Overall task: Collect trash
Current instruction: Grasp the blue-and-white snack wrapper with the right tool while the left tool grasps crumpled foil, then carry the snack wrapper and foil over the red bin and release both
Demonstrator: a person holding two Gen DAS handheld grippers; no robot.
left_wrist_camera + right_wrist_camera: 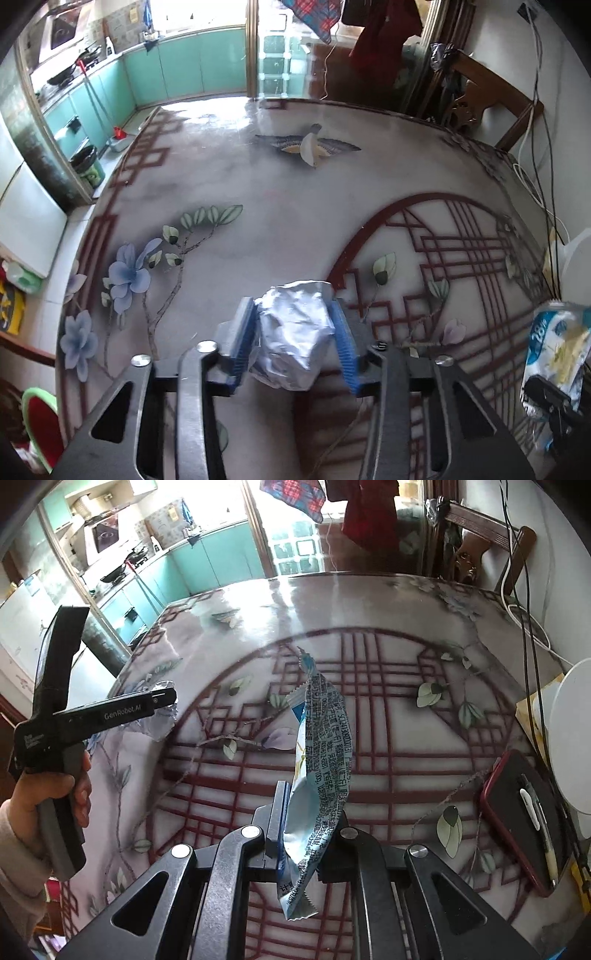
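A crumpled silver foil wrapper (pixel 295 332) lies on the patterned table (pixel 258 192), and my left gripper (pixel 291 314) is shut on it, a blue pad pressing each side. From the right wrist view, that left gripper (pixel 166 701) sits at the table's left edge in a person's hand (pixel 55 794), with the foil wrapper (pixel 162 720) at its tip. My right gripper (pixel 312 794) is shut on a blue-and-white snack wrapper (pixel 321 746), which hangs above the table (pixel 388 709). That snack wrapper (pixel 557 343) also shows at the right edge of the left wrist view.
A phone in a red case (pixel 517 823) with a pen on it lies at the table's right side, beside a white round object (pixel 569 738) and hanging cables (pixel 524 590). A wooden chair (pixel 491 96) stands behind the table. A dark bin (pixel 86 166) stands on the floor at left.
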